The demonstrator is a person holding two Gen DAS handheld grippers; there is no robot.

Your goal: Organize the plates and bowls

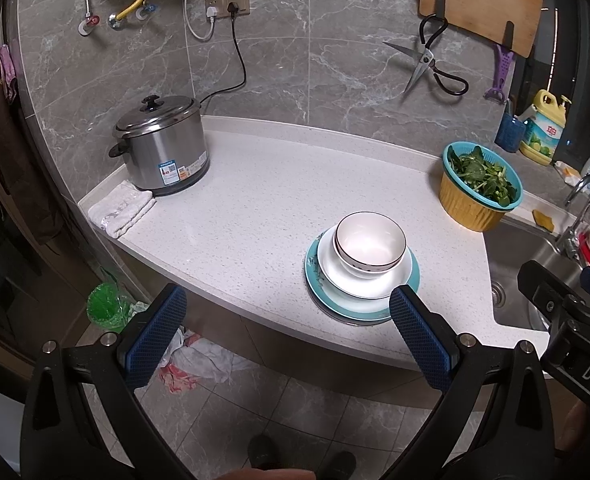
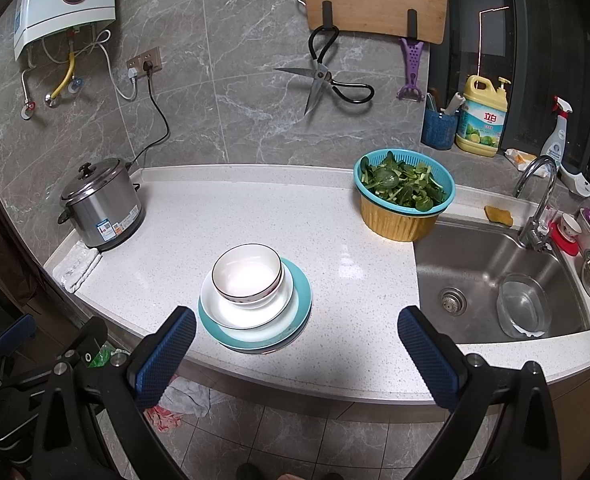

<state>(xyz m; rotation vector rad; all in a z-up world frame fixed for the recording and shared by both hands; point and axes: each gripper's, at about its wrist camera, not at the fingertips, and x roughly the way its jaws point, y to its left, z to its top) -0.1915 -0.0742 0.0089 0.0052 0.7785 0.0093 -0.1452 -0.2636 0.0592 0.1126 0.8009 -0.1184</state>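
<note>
Item: dish stack on white countertop (image 2: 335,216), near its front edge.

Hidden or unclear: under the teal plate (image 2: 301,292) a further dark rim shows at the stack's front; what it belongs to cannot be told. The white plate (image 2: 215,304) is largely covered by the bowl (image 2: 247,276). The bowl's inside is washed out by glare. Labels on the cooker and bottle are too small to read.

Stack: white bowl with dark rim, empty, sits in the white plate, which rests on the teal plate.

Left tongs (image 1: 287,320): spread wide, holding nothing, off the counter's front edge; the stack lies just ahead, beside the right finger.

Right tongs (image 2: 295,344): spread wide, holding nothing; the stack lies ahead, just beside the left finger.

Other containers:
- Teal colander (image 2: 405,182) of leafy greens, set in a yellow basin (image 2: 395,222), far ahead right.
- Sink (image 2: 475,264), right of the right tongs, holding a clear glass bowl (image 2: 523,306).
- Steel rice cooker (image 2: 101,206), lid on, far ahead left.
- Yellow detergent bottle (image 2: 481,118) at the back wall.
</note>
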